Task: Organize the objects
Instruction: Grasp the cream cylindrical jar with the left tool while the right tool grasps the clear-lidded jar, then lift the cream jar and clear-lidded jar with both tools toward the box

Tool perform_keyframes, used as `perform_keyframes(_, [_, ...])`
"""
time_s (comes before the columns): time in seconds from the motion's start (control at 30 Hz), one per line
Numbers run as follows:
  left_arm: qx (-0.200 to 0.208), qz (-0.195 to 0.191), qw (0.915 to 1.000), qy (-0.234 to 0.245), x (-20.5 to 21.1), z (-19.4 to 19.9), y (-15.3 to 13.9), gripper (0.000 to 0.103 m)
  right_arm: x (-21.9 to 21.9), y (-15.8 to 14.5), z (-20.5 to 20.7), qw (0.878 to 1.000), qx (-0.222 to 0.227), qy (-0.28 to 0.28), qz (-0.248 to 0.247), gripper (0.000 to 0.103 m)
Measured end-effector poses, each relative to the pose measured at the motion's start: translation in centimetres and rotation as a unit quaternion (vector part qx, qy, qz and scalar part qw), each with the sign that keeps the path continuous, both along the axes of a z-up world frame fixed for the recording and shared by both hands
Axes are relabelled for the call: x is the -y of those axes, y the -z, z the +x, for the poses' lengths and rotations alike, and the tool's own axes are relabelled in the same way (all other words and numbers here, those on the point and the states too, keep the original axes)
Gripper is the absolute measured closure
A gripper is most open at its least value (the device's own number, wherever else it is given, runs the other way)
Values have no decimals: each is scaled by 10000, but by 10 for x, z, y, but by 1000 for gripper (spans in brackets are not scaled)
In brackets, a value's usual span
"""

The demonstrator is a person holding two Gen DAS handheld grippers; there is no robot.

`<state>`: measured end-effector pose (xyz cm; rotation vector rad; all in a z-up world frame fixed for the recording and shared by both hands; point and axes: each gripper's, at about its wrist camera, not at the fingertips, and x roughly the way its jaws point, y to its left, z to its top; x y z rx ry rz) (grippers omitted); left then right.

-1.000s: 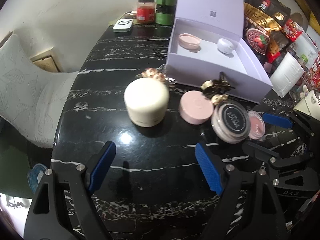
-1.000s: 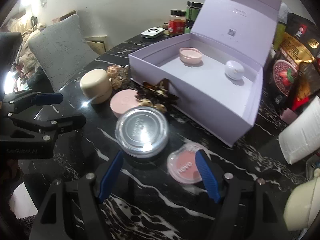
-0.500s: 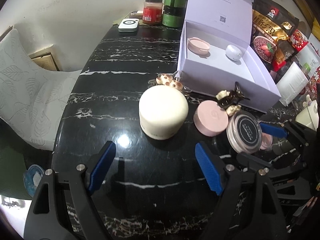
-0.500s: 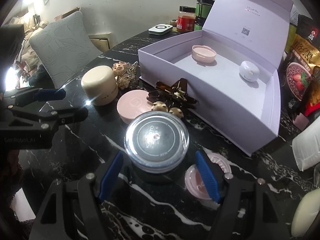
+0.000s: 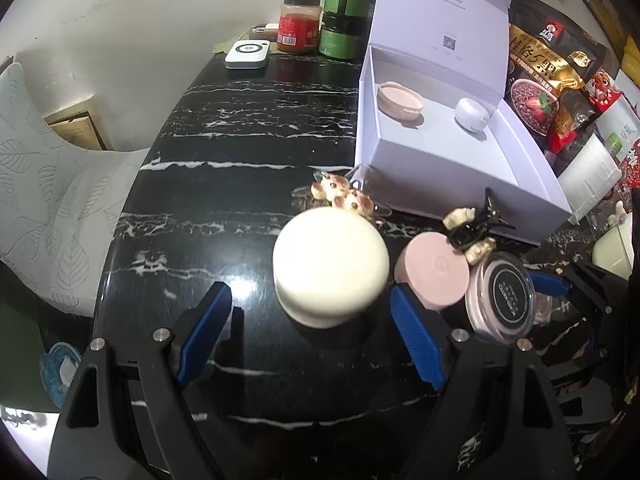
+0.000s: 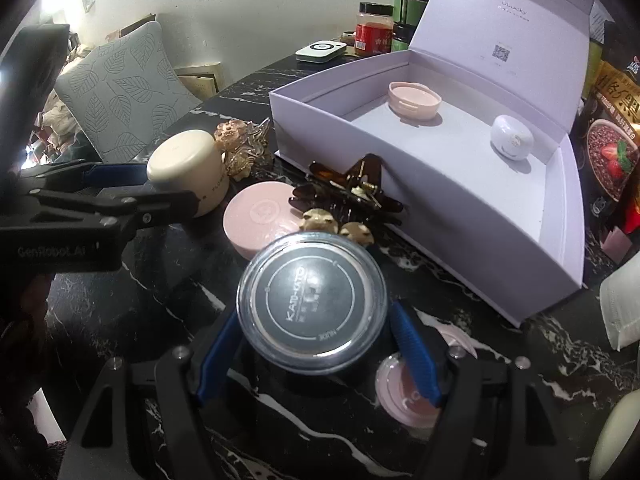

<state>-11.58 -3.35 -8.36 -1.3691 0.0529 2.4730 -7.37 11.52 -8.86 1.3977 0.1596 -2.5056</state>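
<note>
A cream jar (image 5: pixel 330 264) stands on the black marble table (image 5: pixel 240 152), just ahead of my open left gripper (image 5: pixel 308 340), between its fingertips' line. My right gripper (image 6: pixel 316 356) is open, its blue fingers on either side of a clear jar with a black lid (image 6: pixel 312 304), seen also in the left wrist view (image 5: pixel 502 296). A pink compact (image 6: pixel 264 220) and a brown hair clip (image 6: pixel 352 192) lie between the jars. The open lilac box (image 6: pixel 460 200) holds a pink dish (image 6: pixel 414 100) and a white case (image 6: pixel 512 142).
A small pink blush compact (image 6: pixel 404 396) lies under the right finger. A bear hair clip (image 5: pixel 344 196) lies by the box. Jars (image 5: pixel 300 22) and a white device (image 5: pixel 247 53) stand at the far edge. Snack bags (image 5: pixel 548 76) crowd the right side. A cushioned chair (image 5: pixel 48 200) is left.
Both grippers moved forward. The cream jar now sits close between the left fingers' line, and the black-lidded jar has come between the right fingers.
</note>
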Motion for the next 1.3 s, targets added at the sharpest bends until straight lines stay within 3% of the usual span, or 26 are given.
perform_keyframes(0.47, [-58,-5,9999,130,-9,-14,3,27,2,2,-7,9999,-26,-104,-18,28])
perform_keyframes(0.67, [-36,132,9998,171,-9,-16,6,47,3,2,-8,9999,-73,-118,-26,28])
perform_keyframes(0.8, [-88,56,9998,176,-11,-13,5,48,3,1,-7,9998,-108,-169,-60,34])
perform_keyframes(1.3, [-12,-15,9997,224,-9,10,4,48,6,-1,8,9994,-102,-320,-21,34])
